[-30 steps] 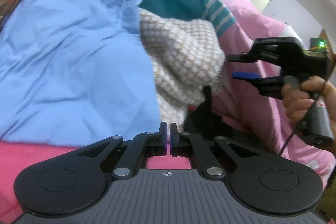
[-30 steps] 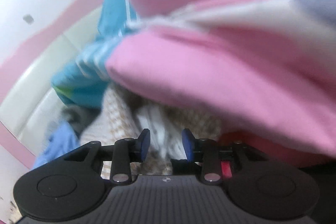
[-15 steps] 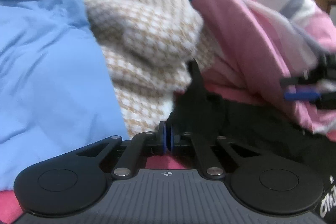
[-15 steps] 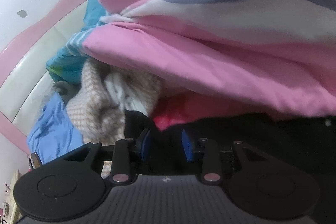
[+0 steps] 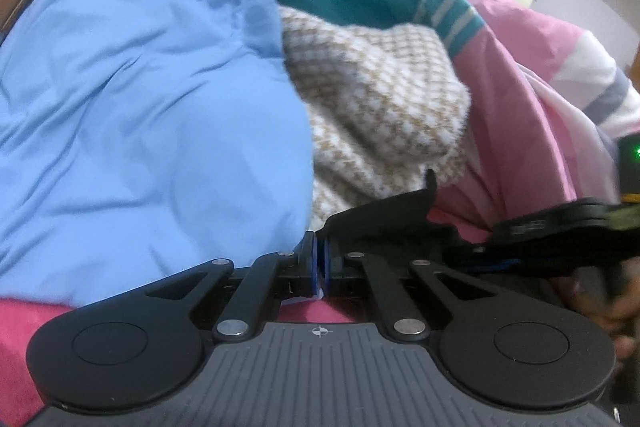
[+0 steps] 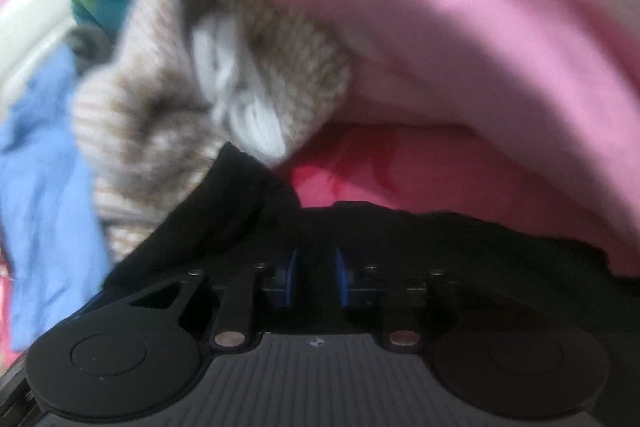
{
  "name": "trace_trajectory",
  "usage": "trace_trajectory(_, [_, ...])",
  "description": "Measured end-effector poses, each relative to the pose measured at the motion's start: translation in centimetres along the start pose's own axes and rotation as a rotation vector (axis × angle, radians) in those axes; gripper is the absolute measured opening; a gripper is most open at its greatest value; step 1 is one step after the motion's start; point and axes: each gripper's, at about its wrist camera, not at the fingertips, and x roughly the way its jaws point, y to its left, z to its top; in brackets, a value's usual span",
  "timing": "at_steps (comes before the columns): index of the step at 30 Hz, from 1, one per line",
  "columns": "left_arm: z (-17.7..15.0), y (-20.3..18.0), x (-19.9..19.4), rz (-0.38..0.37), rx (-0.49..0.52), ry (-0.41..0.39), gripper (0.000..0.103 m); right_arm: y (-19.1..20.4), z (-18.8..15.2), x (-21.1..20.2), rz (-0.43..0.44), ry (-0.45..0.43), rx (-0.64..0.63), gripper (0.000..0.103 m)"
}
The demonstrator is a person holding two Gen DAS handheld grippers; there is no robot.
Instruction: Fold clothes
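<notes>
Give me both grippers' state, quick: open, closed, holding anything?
Left gripper: closed; whether it pinches the black garment cannot be told.
Right gripper: open, black garment between its pads, not clamped.

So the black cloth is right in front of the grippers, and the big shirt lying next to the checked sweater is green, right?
Not quite. The big shirt next to the checked sweater is light blue, not green, as the left wrist view shows. The black cloth does lie right in front of the grippers.
</notes>
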Motion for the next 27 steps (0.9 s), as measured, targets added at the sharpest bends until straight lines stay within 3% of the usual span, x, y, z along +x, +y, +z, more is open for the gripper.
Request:
trace_trajectory(7, [0.0,0.8,0.1,-0.024,-0.048,0.002,0.002,-1.2,3.5,3.3,-0.110,-0.068,0.087,0.017])
trace_trajectory(9, [0.0,1.1,0.1,-0.030,-0.062,0.002,0.003,-1.8,3.7,2.6,-0.109,-0.098,0.135,0.018])
trace_trajectory(13, [-0.1,1.5,0.1,-0.043,-0.088,0.004,0.004,-1.7,2.9,-0.7,-0.057,-0.120,0.107,0.018])
trace_trajectory(18, [-0.1,1.8,0.2,-0.054,-0.110,0.010,0.006,0.7,1.4,-0.8,0.045,0.049,-0.002,0.018])
trace_trajectory(20, [-0.1,1.9,0.2,-0.056,-0.117,0.013,0.006,1.6,1.4,1.0,0.017,0.087,-0.031,0.018])
trace_trajectory(23, [-0.2,2.2,0.3,-0.064,-0.128,0.014,0.006,1.4,2.5,3.1,-0.019,0.038,0.029,0.017])
trace_trajectory(27, [-0.2,2.5,0.3,-0.075,-0.145,0.017,0.006,-1.2,3.9,2.6,-0.061,-0.080,0.224,0.018])
